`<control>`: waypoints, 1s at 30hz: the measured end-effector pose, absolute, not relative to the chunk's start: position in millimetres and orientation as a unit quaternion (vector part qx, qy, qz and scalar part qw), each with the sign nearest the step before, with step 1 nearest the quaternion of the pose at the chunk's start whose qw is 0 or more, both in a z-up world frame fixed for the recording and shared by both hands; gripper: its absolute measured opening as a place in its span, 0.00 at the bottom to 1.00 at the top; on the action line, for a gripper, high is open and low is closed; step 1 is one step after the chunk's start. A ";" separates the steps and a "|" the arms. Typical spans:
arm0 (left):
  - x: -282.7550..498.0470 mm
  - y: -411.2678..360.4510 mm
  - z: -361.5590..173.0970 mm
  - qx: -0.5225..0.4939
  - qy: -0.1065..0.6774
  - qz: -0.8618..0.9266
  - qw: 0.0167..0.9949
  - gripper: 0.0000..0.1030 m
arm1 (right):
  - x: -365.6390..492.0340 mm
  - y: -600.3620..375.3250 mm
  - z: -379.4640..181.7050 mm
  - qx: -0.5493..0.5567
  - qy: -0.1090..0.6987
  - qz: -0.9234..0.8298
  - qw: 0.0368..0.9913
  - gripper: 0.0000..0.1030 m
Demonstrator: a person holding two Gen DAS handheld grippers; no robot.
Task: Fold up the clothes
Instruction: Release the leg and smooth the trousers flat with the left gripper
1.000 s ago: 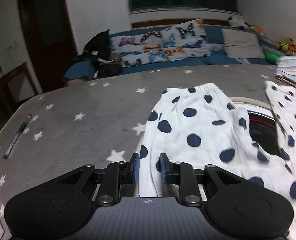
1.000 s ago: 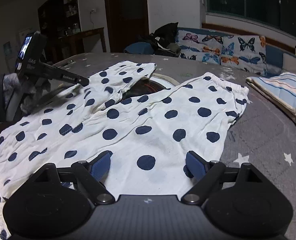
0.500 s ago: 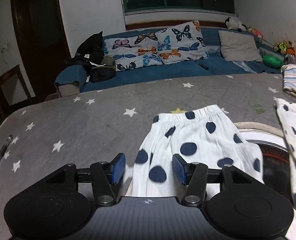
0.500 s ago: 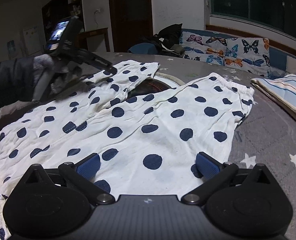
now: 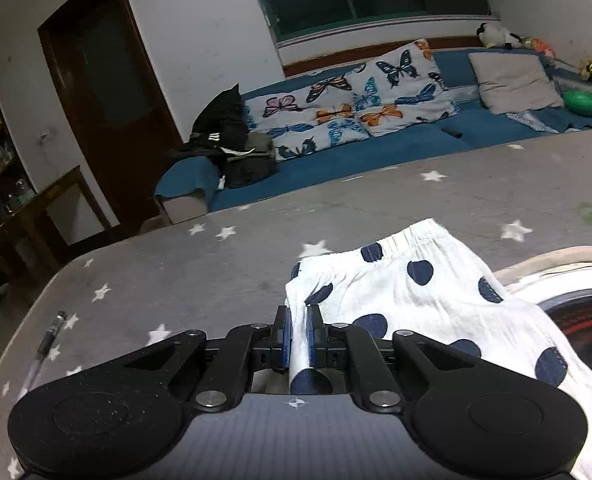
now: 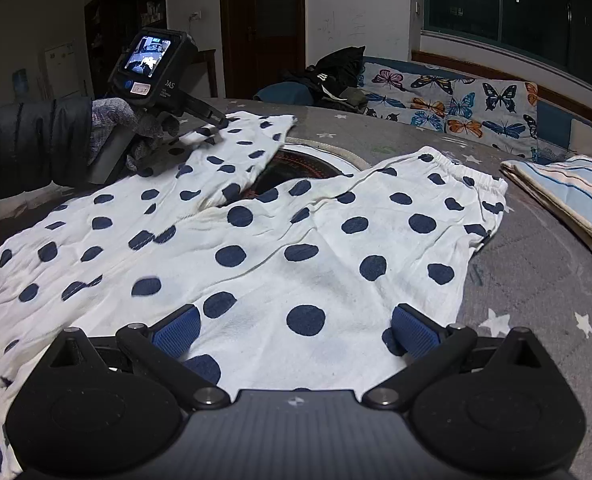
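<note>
While I am pinching only a narrow fold of the white cotton trousers with navy polka dots [image 5: 411, 300] near one leg's cuff, my left tool [image 5: 299, 334] is clamped on that thin edge, so the cloth could be slipping free if I pull fast. My right tool [image 6: 294, 326] is hovering with its blue pads wide apart above the other leg, gripping nothing; lifting with the left alone risks dragging the whole garment askew. The trousers are lying spread flat across the grey star-printed desk [image 5: 375, 208], partly draped over a round inset with a red-and-black centre [image 6: 296, 168], whose pale rim could be snagging the fabric. A folded striped blue-and-cream cloth [image 6: 567, 196] is sitting near the far leg. Beyond, a blue sofa with butterfly-print cushions [image 5: 359, 100] is lining the wall beside a dark wooden door [image 5: 108, 80].
</note>
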State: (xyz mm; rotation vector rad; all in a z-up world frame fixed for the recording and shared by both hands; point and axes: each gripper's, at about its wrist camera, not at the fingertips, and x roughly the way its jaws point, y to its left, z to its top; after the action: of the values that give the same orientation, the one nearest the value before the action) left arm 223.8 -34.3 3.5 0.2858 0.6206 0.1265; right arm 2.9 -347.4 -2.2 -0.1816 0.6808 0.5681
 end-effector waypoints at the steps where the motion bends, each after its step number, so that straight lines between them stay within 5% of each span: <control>1: 224.5 -33.6 4.1 0.142 0.304 0.065 0.940 0.17 | 2.7 -347.7 -2.2 -0.087 0.329 0.275 0.899 1.00; 3: 225.8 -32.3 5.4 0.146 0.304 0.071 0.939 0.46 | 2.6 -347.8 -2.3 -0.087 0.329 0.275 0.899 1.00; 8: 210.7 -32.8 14.3 0.126 0.293 0.060 0.946 0.50 | 2.6 -347.5 -2.5 -0.087 0.329 0.275 0.899 1.00; 12: 194.6 -47.9 12.0 0.145 0.291 0.023 0.945 0.70 | 2.6 -347.6 -2.7 -0.088 0.329 0.274 0.899 1.00; 21: 183.1 -58.3 0.2 0.205 0.288 0.023 0.935 0.83 | 2.7 -347.0 -2.2 -0.088 0.329 0.275 0.899 1.00; 30: 116.5 -37.9 28.9 0.140 0.287 -0.007 0.948 0.83 | 3.1 -346.8 -2.5 -0.089 0.329 0.274 0.899 1.00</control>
State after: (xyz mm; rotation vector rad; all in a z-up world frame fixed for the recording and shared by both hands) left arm 116.5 -37.9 28.9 0.2860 0.5833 -0.0135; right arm 3.1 -346.8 -2.5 -0.1833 0.6818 0.5680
